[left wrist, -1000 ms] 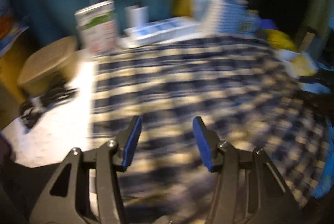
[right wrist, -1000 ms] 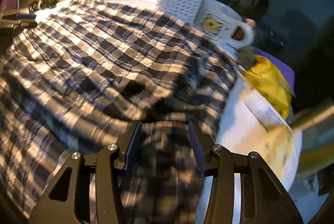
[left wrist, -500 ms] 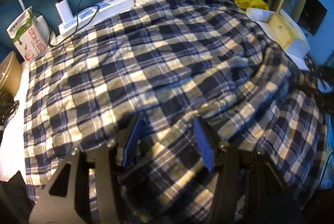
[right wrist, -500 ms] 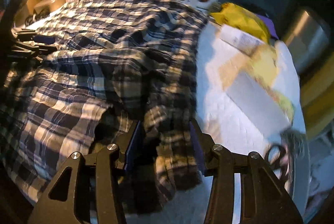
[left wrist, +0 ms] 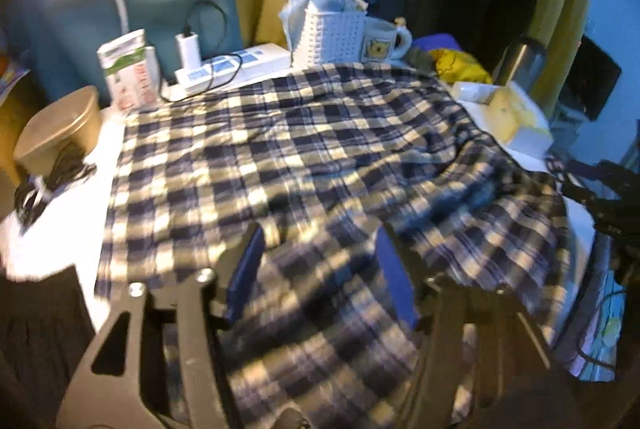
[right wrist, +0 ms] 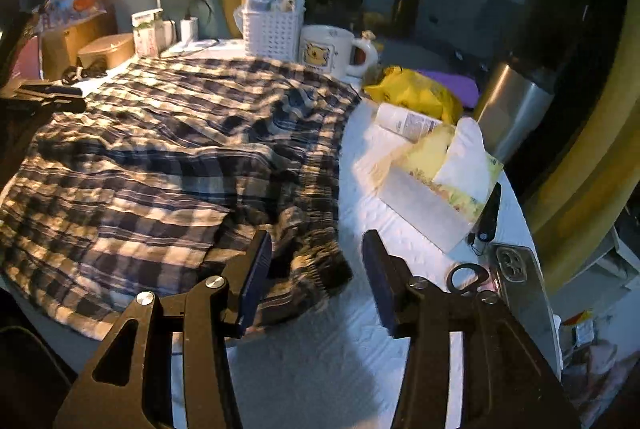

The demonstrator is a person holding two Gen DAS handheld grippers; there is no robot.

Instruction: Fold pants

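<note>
On the table (right wrist: 320,369) the pants (right wrist: 168,157) lie half folded, both my left gripper (left wrist: 320,269) and right gripper (right wrist: 316,269) spread open and empty, so next I must grab an edge for another fold.

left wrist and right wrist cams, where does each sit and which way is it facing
Left wrist: on the left gripper, looking along its open fingers across the plaid pants toward the white basket.
Right wrist: on the right gripper, open above the pants' near corner, facing the tissue box and mug.
Shared: pants, basket, mug.
</note>
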